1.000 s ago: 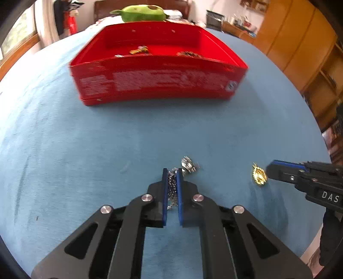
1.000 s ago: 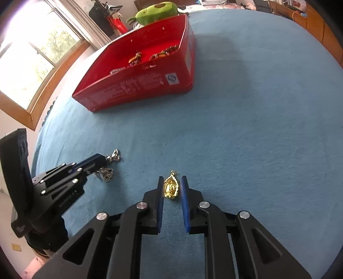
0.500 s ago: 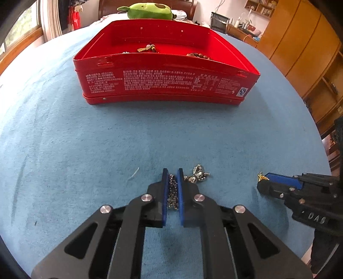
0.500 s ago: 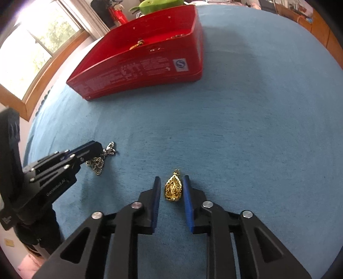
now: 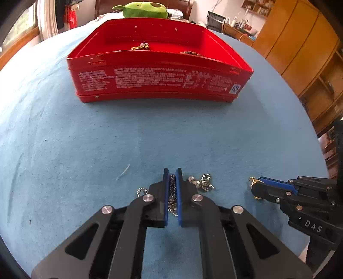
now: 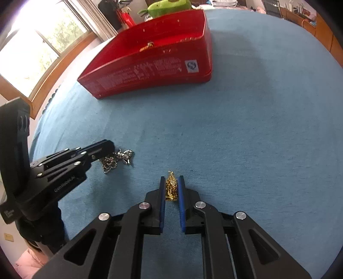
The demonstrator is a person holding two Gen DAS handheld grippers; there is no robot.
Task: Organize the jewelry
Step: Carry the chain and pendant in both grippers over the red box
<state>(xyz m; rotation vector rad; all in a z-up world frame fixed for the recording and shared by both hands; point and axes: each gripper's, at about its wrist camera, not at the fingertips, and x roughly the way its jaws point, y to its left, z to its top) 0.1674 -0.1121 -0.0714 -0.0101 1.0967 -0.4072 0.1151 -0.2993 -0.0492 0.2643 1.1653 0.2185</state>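
Observation:
My left gripper [image 5: 172, 171] is shut on a silver chain necklace [image 5: 172, 197], whose silver pendant [image 5: 201, 182] hangs out to the right just above the blue cloth. It also shows in the right wrist view [image 6: 107, 148] with the chain [image 6: 109, 164]. My right gripper [image 6: 171, 179] is shut on a gold pendant [image 6: 171, 188]; in the left wrist view the gripper [image 5: 256, 185] hides most of the pendant [image 5: 253, 181]. An open red tin box [image 5: 158, 79] stands farther back and holds a gold piece [image 5: 140, 46] and a dark beaded piece [image 5: 190, 53].
A blue cloth [image 5: 64, 139] covers the round table. A green plush toy [image 5: 143, 9] lies behind the box. A window [image 6: 36, 43] is at the left and wooden cabinets [image 5: 304, 49] at the right. A small white thread [image 5: 123, 171] lies on the cloth.
Both grippers have closed tighter on their pieces and lifted them slightly off the cloth. The views have shifted a little toward the red box.

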